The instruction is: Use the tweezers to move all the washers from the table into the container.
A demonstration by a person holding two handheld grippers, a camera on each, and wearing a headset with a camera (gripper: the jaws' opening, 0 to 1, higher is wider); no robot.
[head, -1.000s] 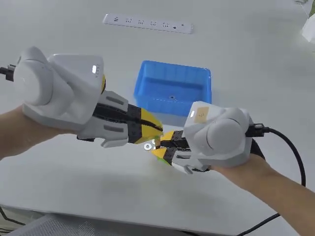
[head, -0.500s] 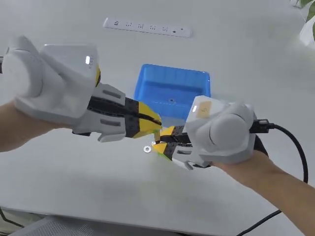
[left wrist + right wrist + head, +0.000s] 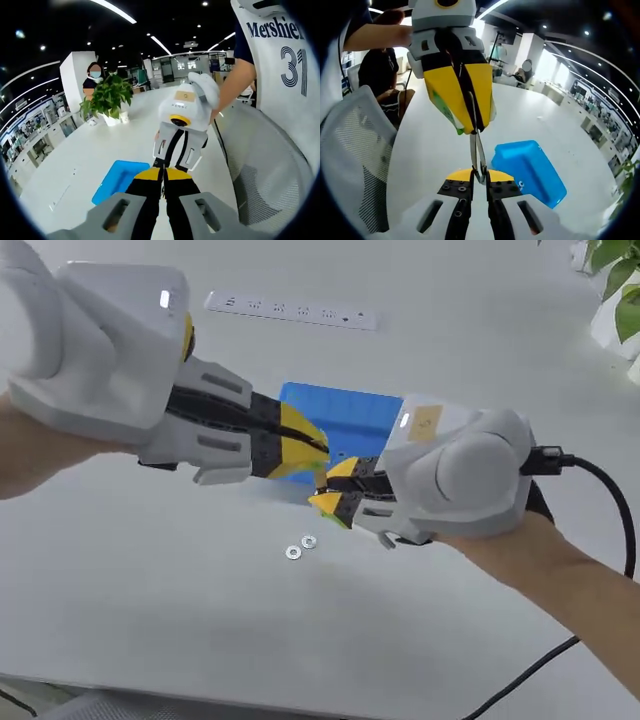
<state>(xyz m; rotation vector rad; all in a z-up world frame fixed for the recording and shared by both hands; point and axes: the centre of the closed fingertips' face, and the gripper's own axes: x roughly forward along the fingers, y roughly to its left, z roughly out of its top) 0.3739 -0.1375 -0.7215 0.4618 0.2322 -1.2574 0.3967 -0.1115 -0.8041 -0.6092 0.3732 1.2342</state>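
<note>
Left gripper (image 3: 318,452), right gripper (image 3: 326,492) clamping one tweezers (image 3: 477,150), two washers (image 3: 293,553) (image 3: 309,541), one container (image 3: 352,416)

left gripper (image 3: 320,451), right gripper (image 3: 320,492): white shells, black-yellow jaws | cable (image 3: 560,459): black | jersey (image 3: 280,100): white, "31"

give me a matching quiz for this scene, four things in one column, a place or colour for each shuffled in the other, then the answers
Column one
1. washers
2. container
3. power strip
4. tweezers

Column two
a. blue, lying beyond the yellow-tipped jaws
b. clamped in jaws above the table
c. two lying loose on the table, nearer the person than the jaws
d. white, at the far side of the table

Pairs: 1-c, 2-a, 3-d, 4-b
</note>
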